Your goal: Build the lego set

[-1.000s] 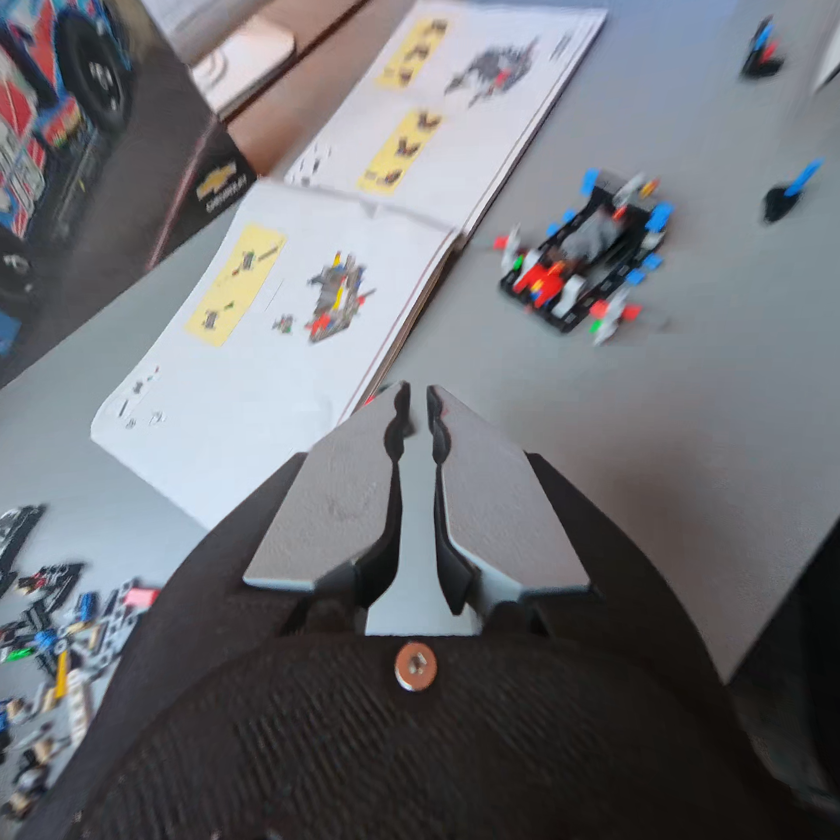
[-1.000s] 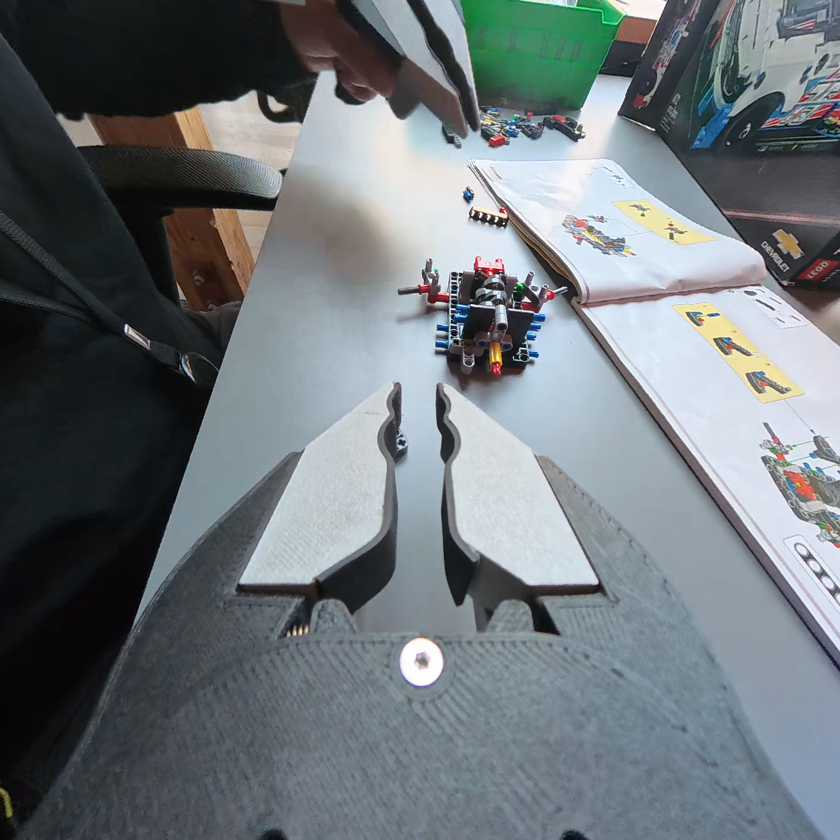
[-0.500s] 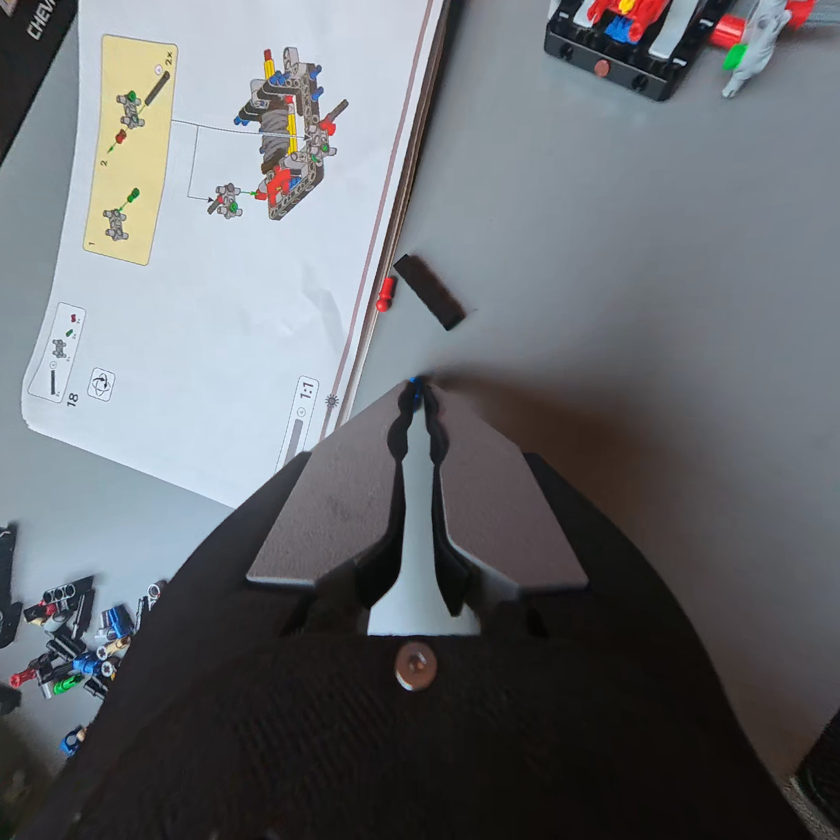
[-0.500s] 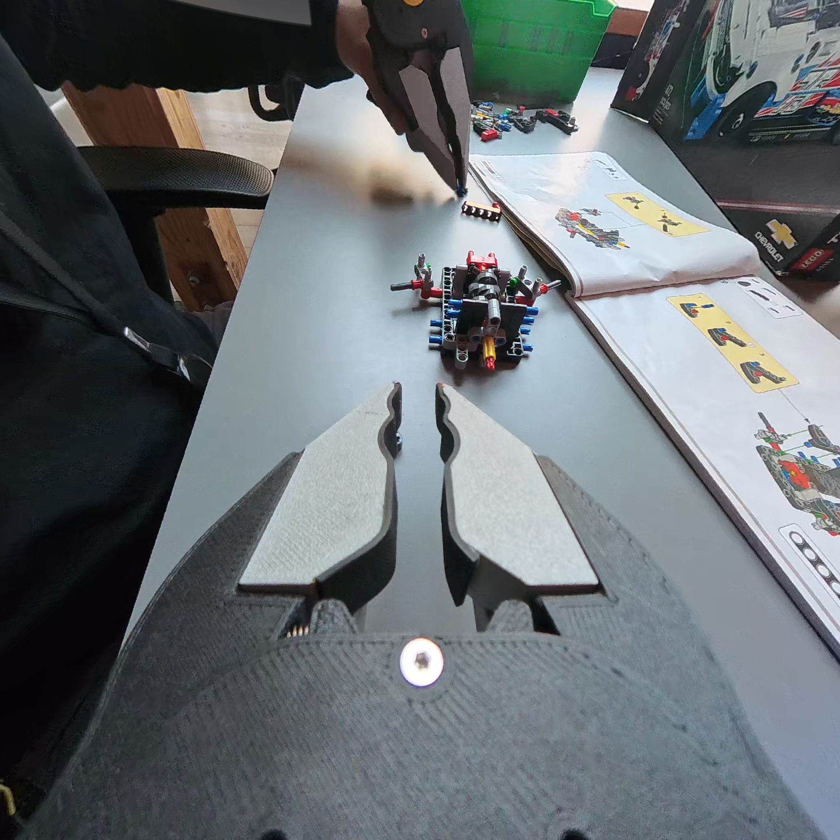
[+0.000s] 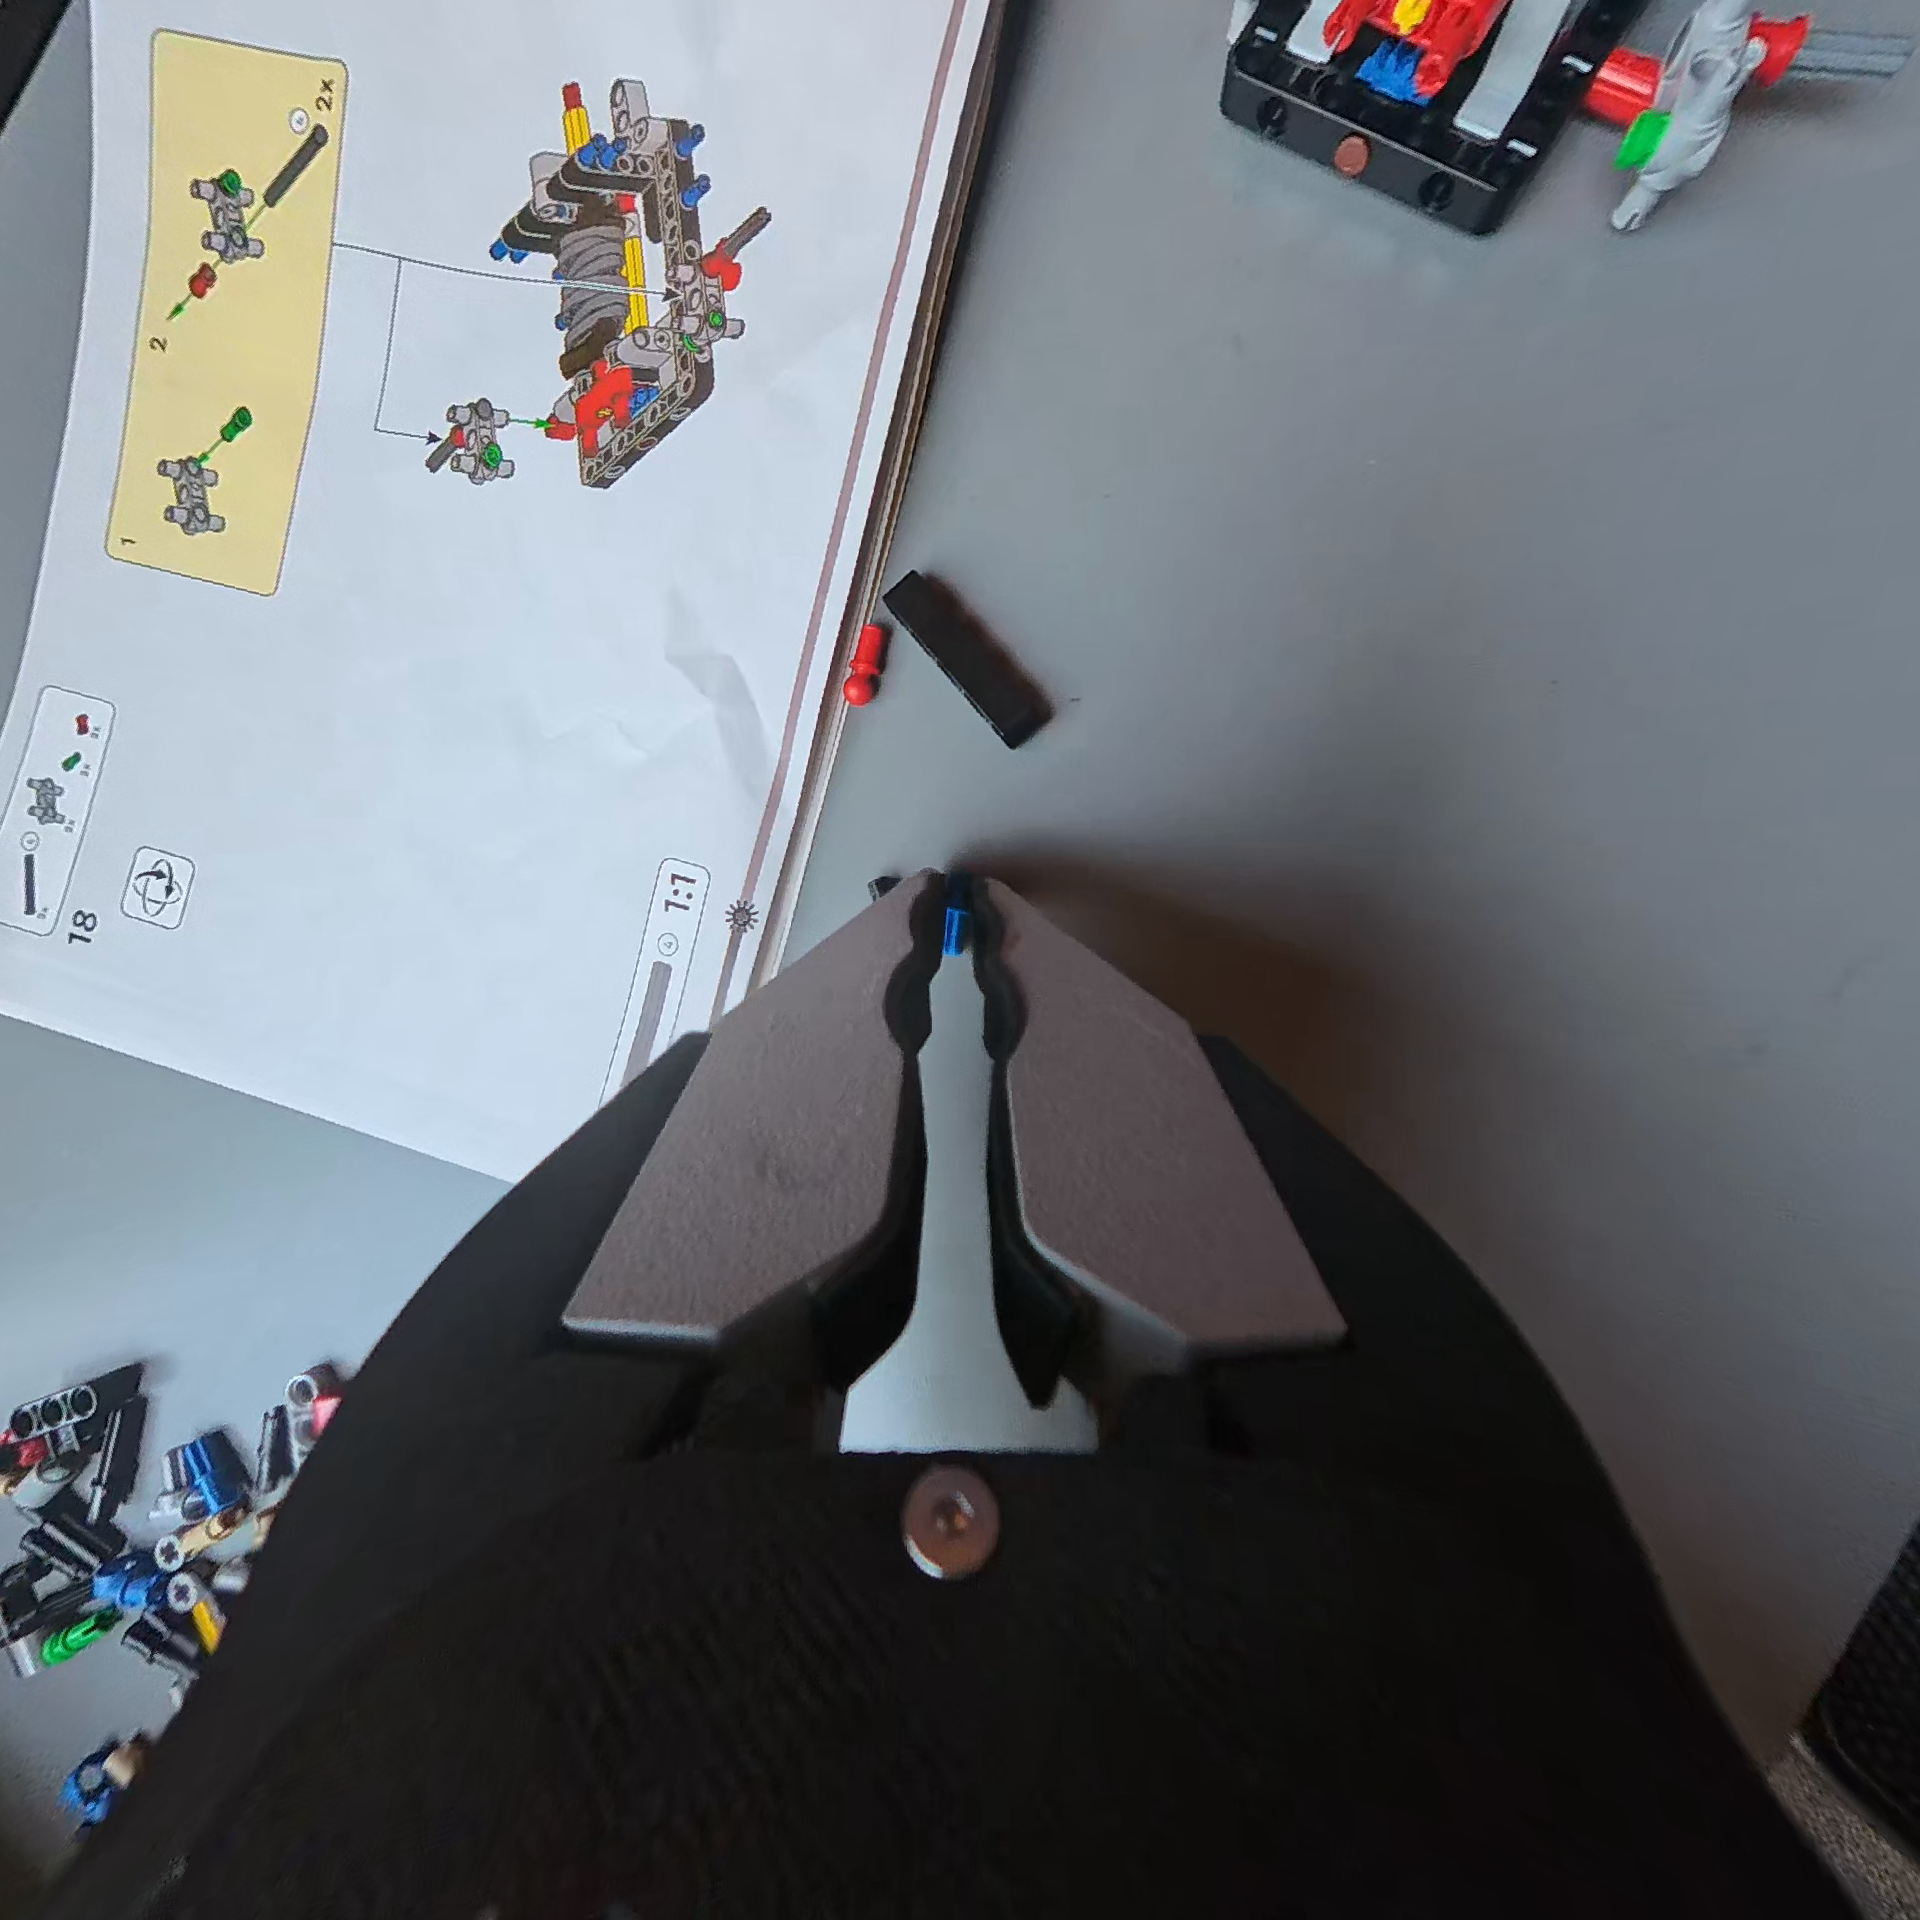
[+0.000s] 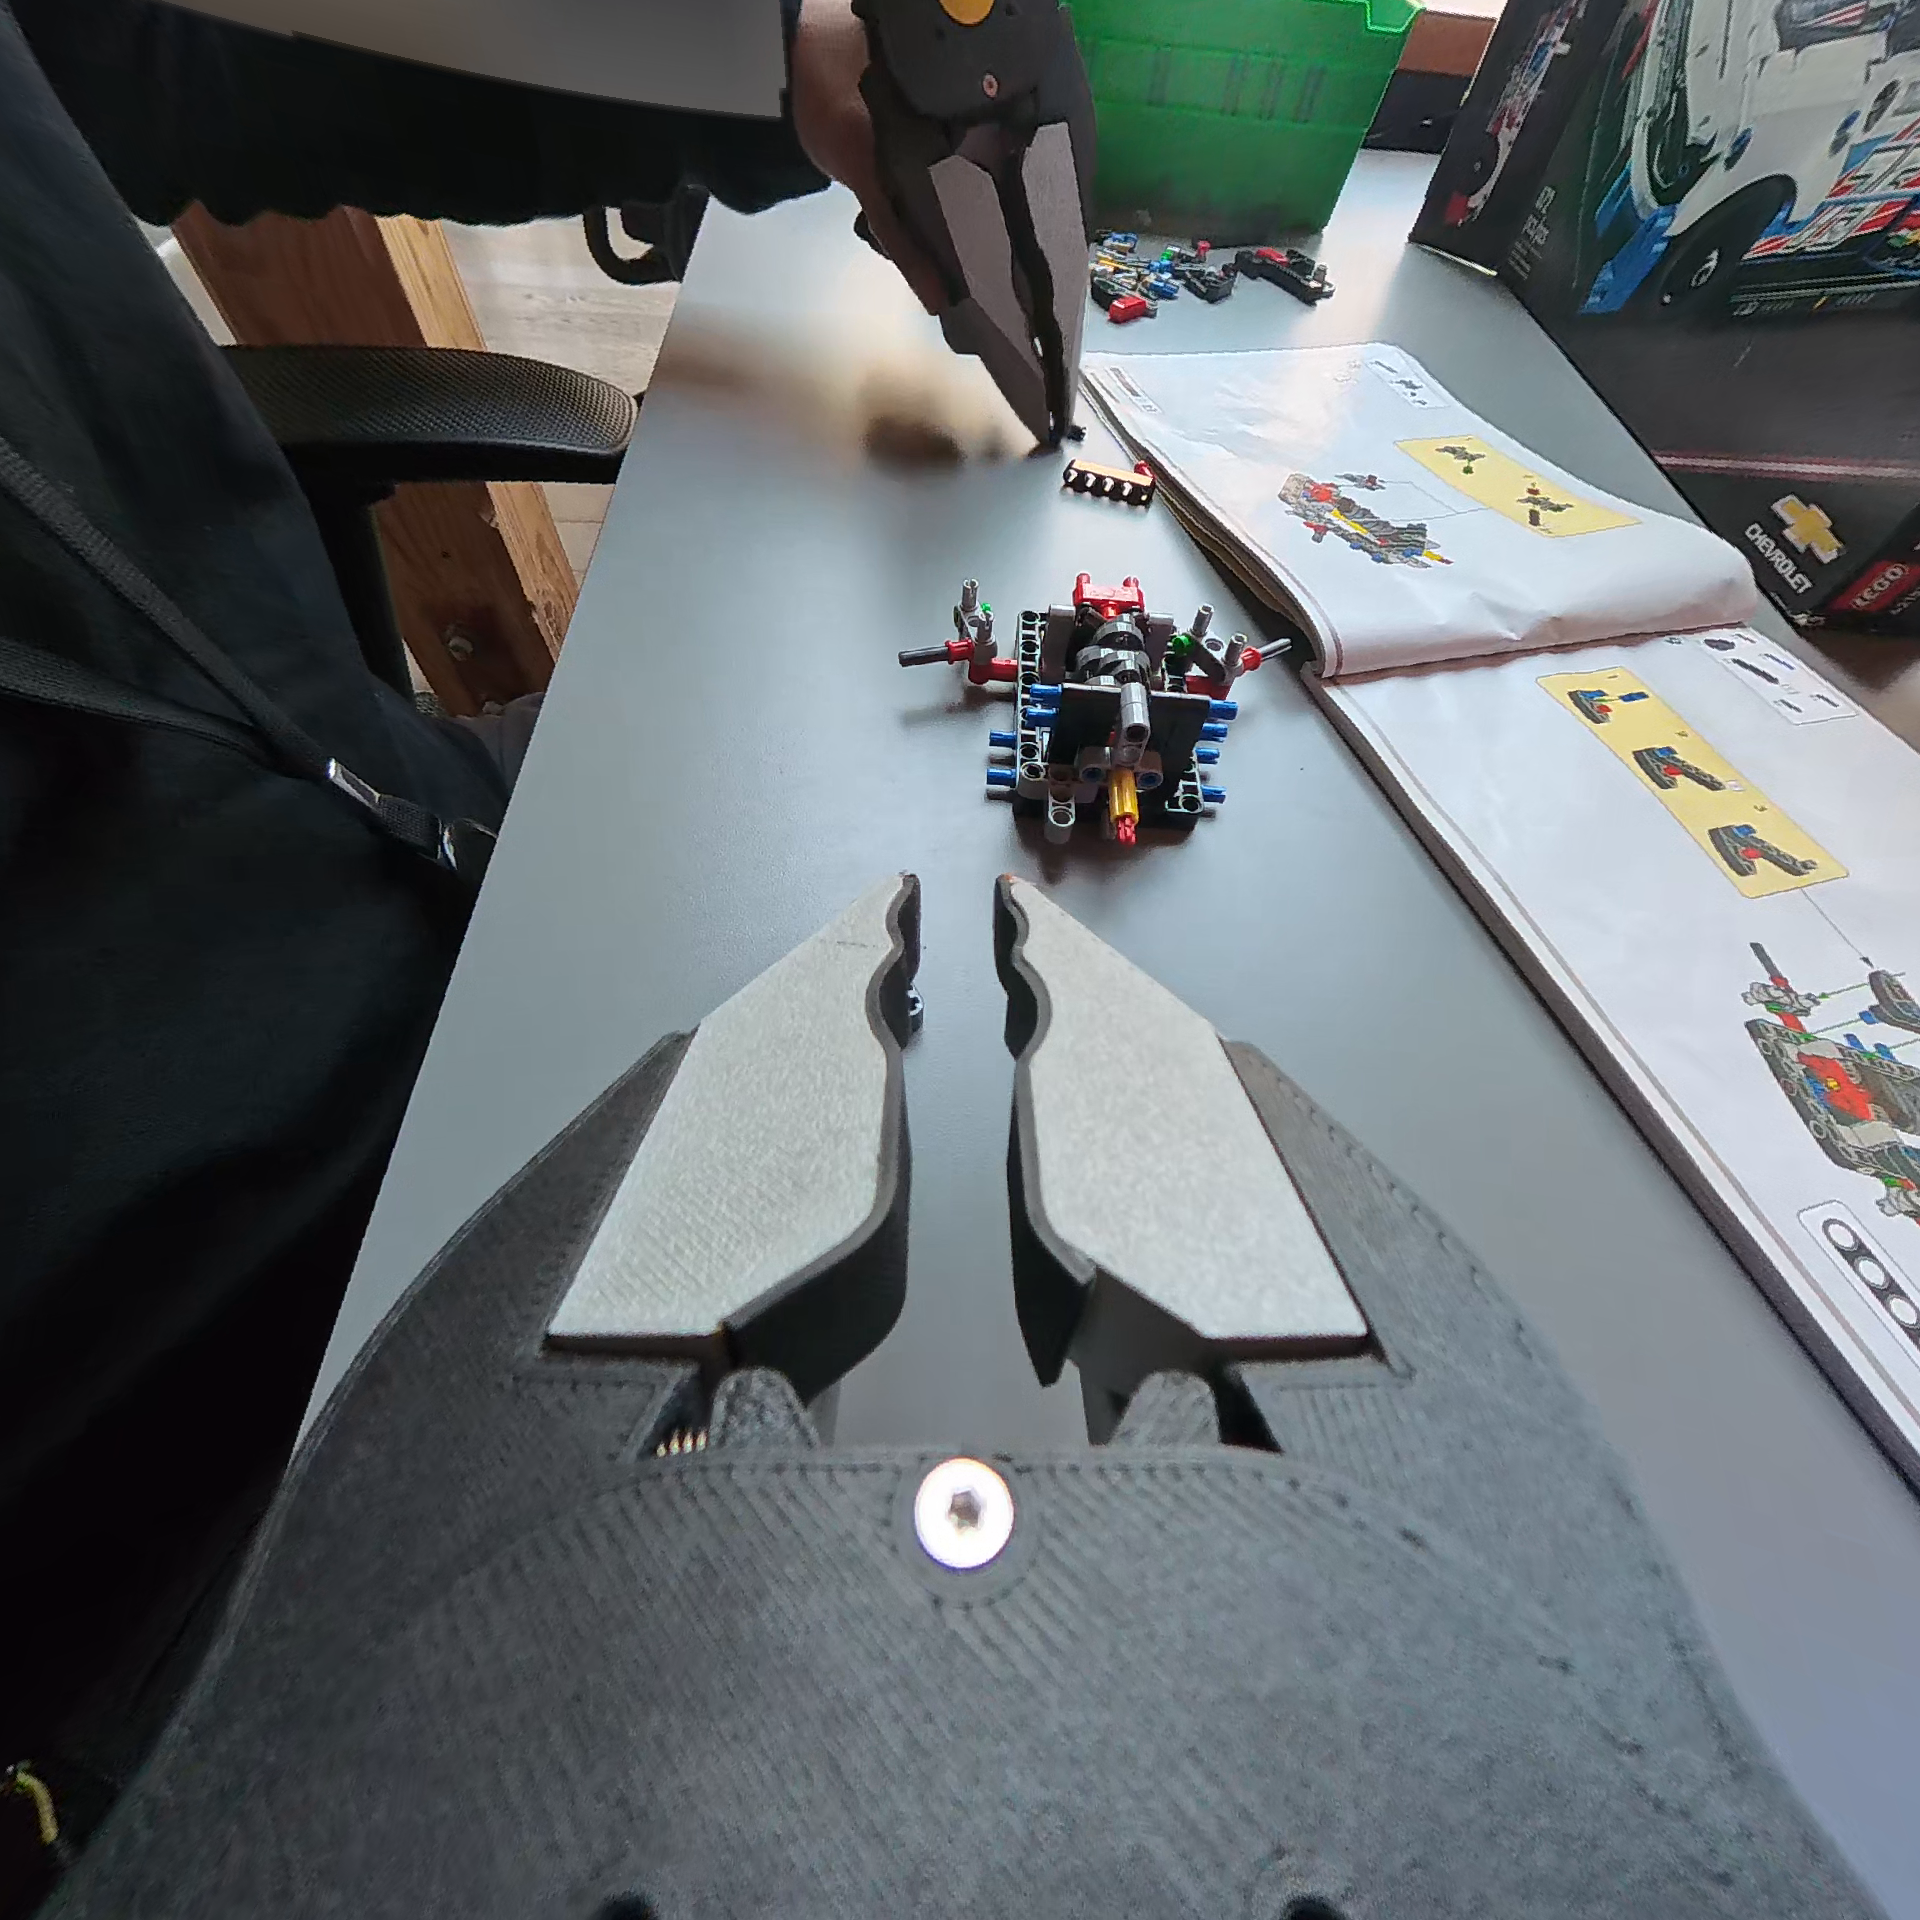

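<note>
Down at the grey table (image 5: pixel 1455 727), right by the near edge of the open instruction booklet (image 5: pixel 499 675), your left gripper (image 5: pixel 958 894) has its tips pointed at the surface with the fingers nearly together, pinching a small blue pin (image 5: pixel 957 914) between them. Just past the tips you've got a black beam (image 5: pixel 966 660) lying flat and a little red pin (image 5: pixel 864 665) tucked against the booklet's edge, both apart from the gripper. The half-built lego assembly (image 6: pixel 1101 707) sits farther along the table, beside the booklet's spine, with blue pins sticking out of its sides and a yellow axle at the near end. Your right gripper (image 6: pixel 958 894) hovers low over the table short of that assembly, fingers parted by a narrow gap, and I can't see anything held in it. From the right wrist view, a pile of loose parts (image 6: pixel 1195 270) lies in front of a green bin (image 6: pixel 1226 125), and the set's box (image 6: pixel 1704 156) stands behind the booklet.
</note>
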`<state>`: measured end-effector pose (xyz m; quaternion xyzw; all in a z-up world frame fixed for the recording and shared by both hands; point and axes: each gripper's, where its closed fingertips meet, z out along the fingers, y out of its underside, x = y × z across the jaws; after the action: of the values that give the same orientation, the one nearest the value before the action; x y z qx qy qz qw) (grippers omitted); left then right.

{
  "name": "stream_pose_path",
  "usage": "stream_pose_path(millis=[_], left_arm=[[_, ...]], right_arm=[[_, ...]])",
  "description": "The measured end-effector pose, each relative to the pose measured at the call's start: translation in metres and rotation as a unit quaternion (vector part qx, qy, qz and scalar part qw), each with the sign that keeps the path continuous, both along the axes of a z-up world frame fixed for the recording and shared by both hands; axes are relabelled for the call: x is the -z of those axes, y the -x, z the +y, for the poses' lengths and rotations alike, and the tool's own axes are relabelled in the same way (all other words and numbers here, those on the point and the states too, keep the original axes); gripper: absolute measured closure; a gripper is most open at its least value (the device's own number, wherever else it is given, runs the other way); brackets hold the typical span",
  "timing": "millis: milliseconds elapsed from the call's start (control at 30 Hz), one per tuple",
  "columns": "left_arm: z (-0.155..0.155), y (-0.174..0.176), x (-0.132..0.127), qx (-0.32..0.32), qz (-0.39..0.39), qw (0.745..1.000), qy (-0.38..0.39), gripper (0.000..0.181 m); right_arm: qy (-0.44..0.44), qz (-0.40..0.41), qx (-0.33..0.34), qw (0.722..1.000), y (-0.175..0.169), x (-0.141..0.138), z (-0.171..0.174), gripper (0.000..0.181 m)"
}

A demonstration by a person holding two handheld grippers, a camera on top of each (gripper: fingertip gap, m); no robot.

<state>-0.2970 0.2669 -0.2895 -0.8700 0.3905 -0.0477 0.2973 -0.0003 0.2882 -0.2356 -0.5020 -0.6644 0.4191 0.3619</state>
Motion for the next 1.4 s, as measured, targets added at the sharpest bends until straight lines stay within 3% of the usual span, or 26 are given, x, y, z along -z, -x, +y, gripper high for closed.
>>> stream_pose_path(millis=[100,200,300,433,533,633,867,1400], left_arm=[[-0.002,-0.009,-0.004,0.009,-0.013,1.0,-0.005,0.18],[0.0,-0.03,-0.026,0.03,-0.022,0.998,-0.057,0.18],[0.0,-0.089,-0.07,0.089,-0.067,0.982,-0.152,0.18],[0.006,-0.179,-0.116,0.136,-0.087,0.94,-0.301,0.18],[0.009,-0.231,-0.124,0.149,-0.085,0.915,-0.365,0.18],[0.012,-0.26,-0.116,0.164,-0.051,0.901,-0.399,0.18],[0.015,-0.279,-0.109,0.171,-0.037,0.893,-0.415,0.18],[0.022,-0.282,-0.104,0.159,0.015,0.881,-0.445,0.18]], right_arm=[[0.003,0.001,-0.001,1.0,0.0,-0.001,-0.001,0.171],[0.01,0.005,0.007,1.0,0.0,-0.005,0.002,0.173],[0.034,0.018,0.024,0.999,0.004,-0.016,0.007,0.175],[0.096,0.038,0.038,0.994,0.019,-0.037,0.005,0.176],[0.137,0.052,0.044,0.988,0.031,-0.05,0.0,0.177],[0.167,0.068,0.038,0.983,0.034,-0.059,-0.006,0.174],[0.187,0.064,0.038,0.98,0.027,-0.057,-0.009,0.176],[0.217,0.057,0.043,0.973,0.026,-0.052,-0.004,0.181]])
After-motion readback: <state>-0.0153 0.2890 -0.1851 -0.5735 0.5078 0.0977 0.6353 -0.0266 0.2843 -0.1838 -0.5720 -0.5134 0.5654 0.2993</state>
